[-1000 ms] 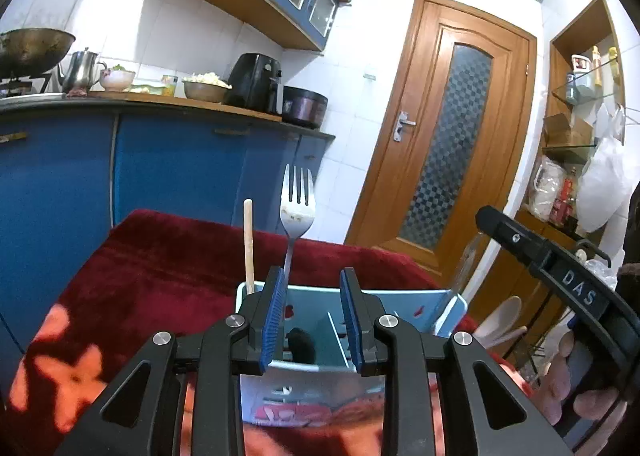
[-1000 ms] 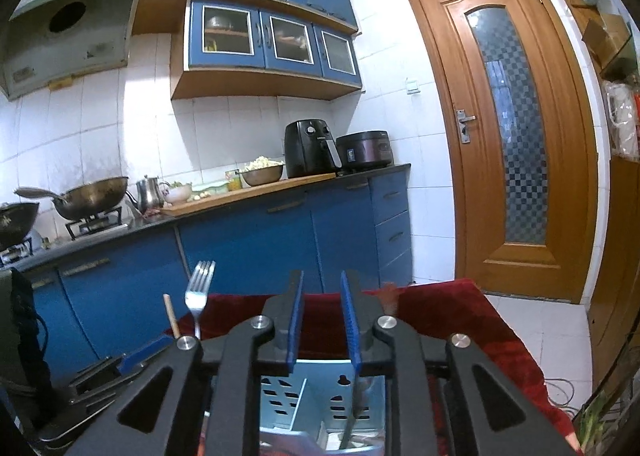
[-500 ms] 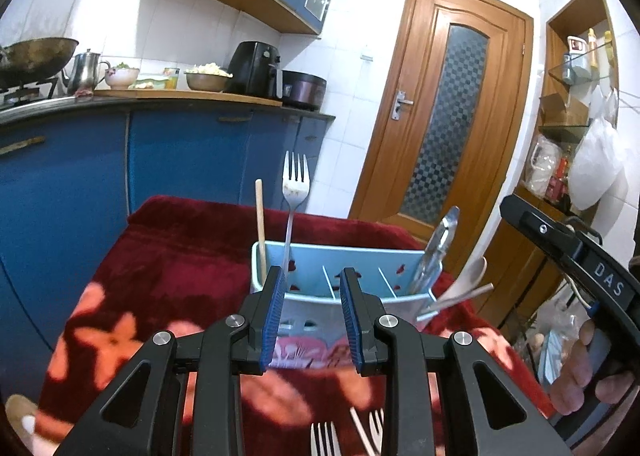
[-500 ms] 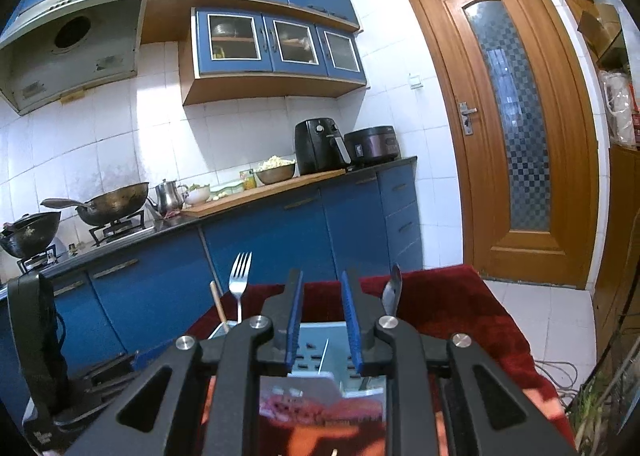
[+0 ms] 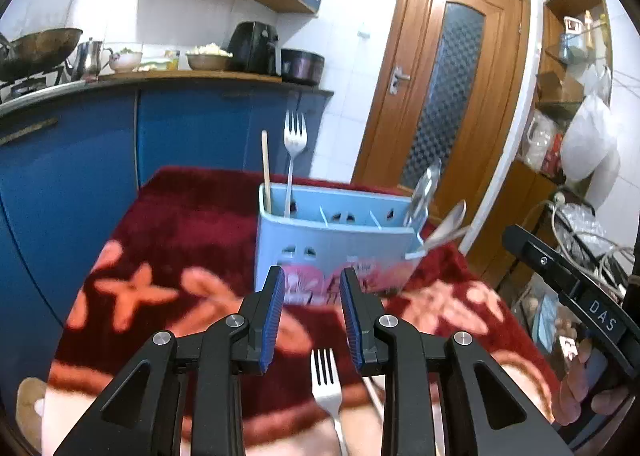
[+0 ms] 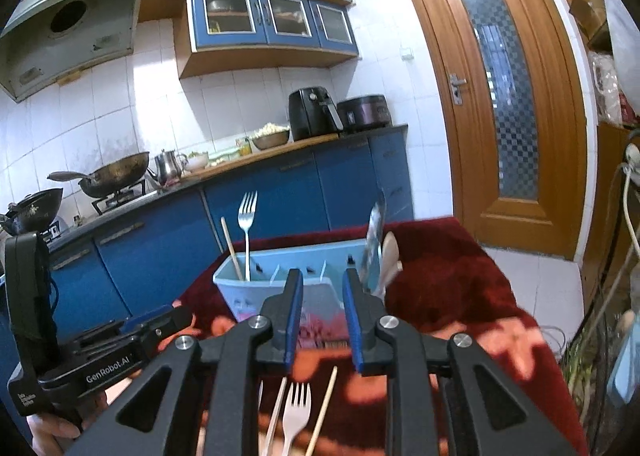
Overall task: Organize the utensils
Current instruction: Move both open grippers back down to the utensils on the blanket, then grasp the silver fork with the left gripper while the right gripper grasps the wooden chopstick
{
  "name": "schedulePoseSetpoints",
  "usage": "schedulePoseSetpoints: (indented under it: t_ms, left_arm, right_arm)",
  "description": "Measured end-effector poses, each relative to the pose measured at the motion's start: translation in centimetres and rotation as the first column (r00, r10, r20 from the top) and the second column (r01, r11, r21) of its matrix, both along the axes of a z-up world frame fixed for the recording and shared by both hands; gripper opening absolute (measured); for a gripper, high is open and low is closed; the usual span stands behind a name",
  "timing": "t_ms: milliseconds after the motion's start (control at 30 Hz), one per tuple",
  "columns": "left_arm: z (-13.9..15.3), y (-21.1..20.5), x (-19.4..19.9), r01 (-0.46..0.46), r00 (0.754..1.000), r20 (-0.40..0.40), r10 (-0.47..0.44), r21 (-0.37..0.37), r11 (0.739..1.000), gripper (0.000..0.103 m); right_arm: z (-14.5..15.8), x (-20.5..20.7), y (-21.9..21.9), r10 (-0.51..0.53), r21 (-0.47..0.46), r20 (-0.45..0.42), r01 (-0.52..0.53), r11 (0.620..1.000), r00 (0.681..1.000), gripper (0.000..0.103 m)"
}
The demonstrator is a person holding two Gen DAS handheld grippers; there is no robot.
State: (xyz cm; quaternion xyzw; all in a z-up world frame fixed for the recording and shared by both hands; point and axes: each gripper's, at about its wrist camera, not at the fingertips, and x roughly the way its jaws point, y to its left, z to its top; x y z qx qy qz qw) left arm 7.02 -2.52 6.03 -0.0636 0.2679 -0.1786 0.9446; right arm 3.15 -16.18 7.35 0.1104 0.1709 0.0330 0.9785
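Setting: a tiled kitchen, white glazed wall tiles (image 6: pixel 100 124) behind a run of blue base cabinets (image 6: pixel 280 200) under a dark countertop (image 5: pixel 192 76).
Surface: a plush, deep-red cloth (image 5: pixel 192 216) with orange flower shapes covers the table, its pile soft and blurred near the lens.
Room fixtures: a varnished wooden door (image 6: pixel 508 96) with a chequered glass panel; blue wall cupboards (image 6: pixel 272 16) with glazed fronts; a grey extractor hood (image 6: pixel 68 36).
On the counter: a dark metal wok (image 6: pixel 116 172), a steel teapot (image 6: pixel 168 166), a bowl (image 6: pixel 272 138) heaped with pale food, a black air fryer (image 6: pixel 310 112) and a round cooker (image 6: pixel 364 112).
Task item: a pale-blue plastic caddy (image 5: pixel 332 232), rectangular, slotted and divided into compartments, stands on the cloth beyond both tools.
Caddy contents: an upright steel fork (image 5: pixel 294 152) and wooden stick (image 5: pixel 265 168) in the left end compartment; metal tongs (image 5: pixel 424 188) and a spoon (image 5: pixel 452 220) lean out at the right end.
Loose pieces: a white plastic fork (image 6: pixel 296 412) and thin pale sticks (image 6: pixel 324 404) lie flat on the cloth at the near edge.
Left gripper (image 5: pixel 312 320): blue ribbed pads set narrowly apart, holding nothing, above the cloth.
Right gripper (image 6: pixel 322 320): narrow gap likewise, nothing between the pads.
Handler: a hand (image 5: pixel 580 388) grips the right tool's black handle.
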Motion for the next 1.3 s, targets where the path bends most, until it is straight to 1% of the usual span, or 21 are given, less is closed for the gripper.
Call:
schedulePoseSetpoints:
  t_ms: [133, 267, 433, 533, 667, 933, 1033, 1133, 1200, 1267, 1300]
  left_arm:
    - [-0.8, 0.0, -0.6, 0.012, 0.999, -0.044, -0.011, 0.022, 1.0, 0.029]
    - [-1.9, -0.3, -1.0, 0.034, 0.994, -0.107, -0.029, 0.047, 0.998, 0.029]
    - [-3.7, -0.7, -1.5, 0.049, 0.985, -0.166, -0.038, 0.063, 0.997, 0.029]
    - [-4.9, -0.9, -1.5, 0.059, 0.976, -0.215, -0.043, 0.073, 0.996, 0.029]
    - [-6.2, -1.0, -1.4, 0.066, 0.963, -0.268, -0.04, 0.088, 0.994, 0.029]
    - [-7.6, -1.0, -1.5, 0.079, 0.944, -0.328, -0.04, 0.109, 0.991, 0.029]
    - [-7.9, -1.2, -1.4, 0.105, 0.932, -0.358, -0.062, 0.103, 0.989, 0.028]
    - [-7.8, -1.6, -1.4, 0.133, 0.926, -0.368, -0.084, 0.111, 0.985, 0.029]
    - [-7.8, -1.8, -1.3, 0.147, 0.917, -0.388, -0.095, 0.107, 0.983, 0.029]
    - [-8.0, -1.9, -1.0, 0.163, 0.9, -0.422, -0.111, 0.087, 0.983, 0.029]
    - [-8.0, -1.9, -0.9, 0.164, 0.896, -0.429, -0.112, 0.085, 0.983, 0.029]
  right_arm:
    - [-1.0, -1.0, 0.2, 0.009, 0.01, -0.058, -0.008, 1.0, 0.998, 0.023]
    - [-2.2, -1.8, 0.3, 0.007, 0.007, -0.108, -0.007, 1.0, 0.994, 0.023]
    - [-4.0, -2.3, 0.4, -0.007, -0.015, -0.174, 0.004, 1.0, 0.985, 0.024]
    - [-5.0, -2.4, 0.1, -0.004, -0.015, -0.218, 0.001, 1.0, 0.976, 0.024]
    - [-6.4, -2.7, -0.1, 0.003, -0.023, -0.266, -0.009, 1.0, 0.964, 0.028]
    - [-7.7, -3.0, -1.2, -0.005, 0.003, -0.305, 0.006, 1.0, 0.952, 0.028]
    - [-8.0, -3.2, -1.7, -0.009, 0.017, -0.309, 0.015, 1.0, 0.951, 0.028]
    - [-8.4, -3.2, -2.2, -0.013, 0.031, -0.318, 0.024, 0.999, 0.948, 0.028]
    - [-8.7, -3.2, -2.6, -0.014, 0.04, -0.323, 0.029, 0.999, 0.946, 0.028]
    - [-8.8, -3.3, -2.8, -0.015, 0.046, -0.325, 0.032, 0.998, 0.946, 0.028]
    - [-8.9, -3.3, -2.9, -0.016, 0.048, -0.326, 0.033, 0.998, 0.945, 0.029]
